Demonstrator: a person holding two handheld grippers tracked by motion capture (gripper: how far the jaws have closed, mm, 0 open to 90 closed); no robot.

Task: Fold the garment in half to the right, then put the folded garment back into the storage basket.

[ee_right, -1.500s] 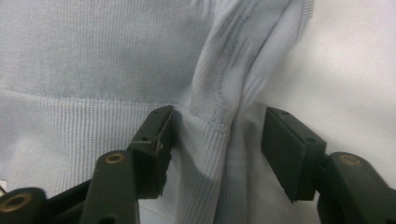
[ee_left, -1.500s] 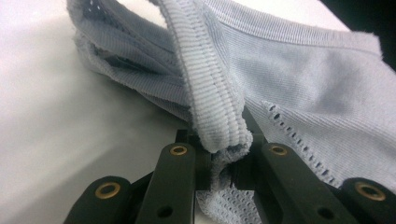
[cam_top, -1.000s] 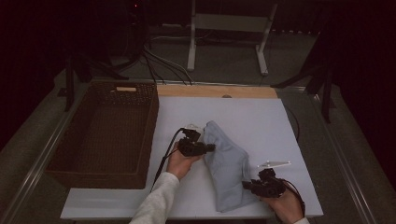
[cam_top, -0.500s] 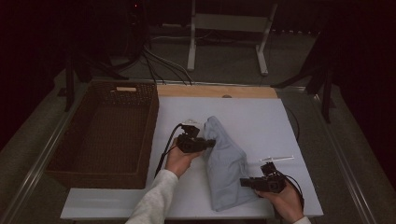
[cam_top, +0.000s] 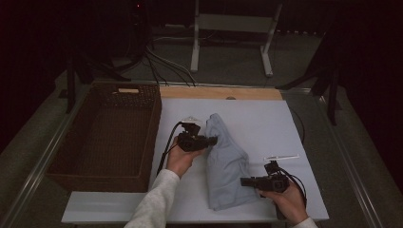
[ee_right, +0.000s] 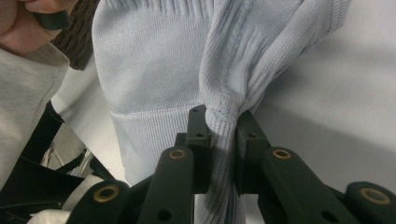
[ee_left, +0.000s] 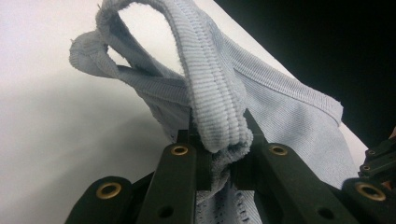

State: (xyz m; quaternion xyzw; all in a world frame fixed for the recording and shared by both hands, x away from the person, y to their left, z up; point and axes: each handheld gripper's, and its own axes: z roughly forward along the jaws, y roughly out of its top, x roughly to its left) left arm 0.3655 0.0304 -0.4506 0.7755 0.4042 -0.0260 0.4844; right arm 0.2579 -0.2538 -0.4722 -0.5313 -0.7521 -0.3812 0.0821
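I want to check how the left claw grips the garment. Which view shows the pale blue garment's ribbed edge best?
The left gripper view: the pale blue garment has its thick ribbed edge looped and pinched in the left claw. The high view shows the whole garment, dim, on the white board. The right gripper view shows another ribbed fold clamped in the right claw.

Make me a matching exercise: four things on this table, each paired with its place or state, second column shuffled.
1. basket
2. garment
3. left gripper
4. right gripper

A. pale blue, bunched on the white board
B. shut on the garment's edge nearer the person
C. brown, left of the white board
D. shut on the garment's far part, beside the basket

Pairs: 1-C, 2-A, 3-D, 4-B
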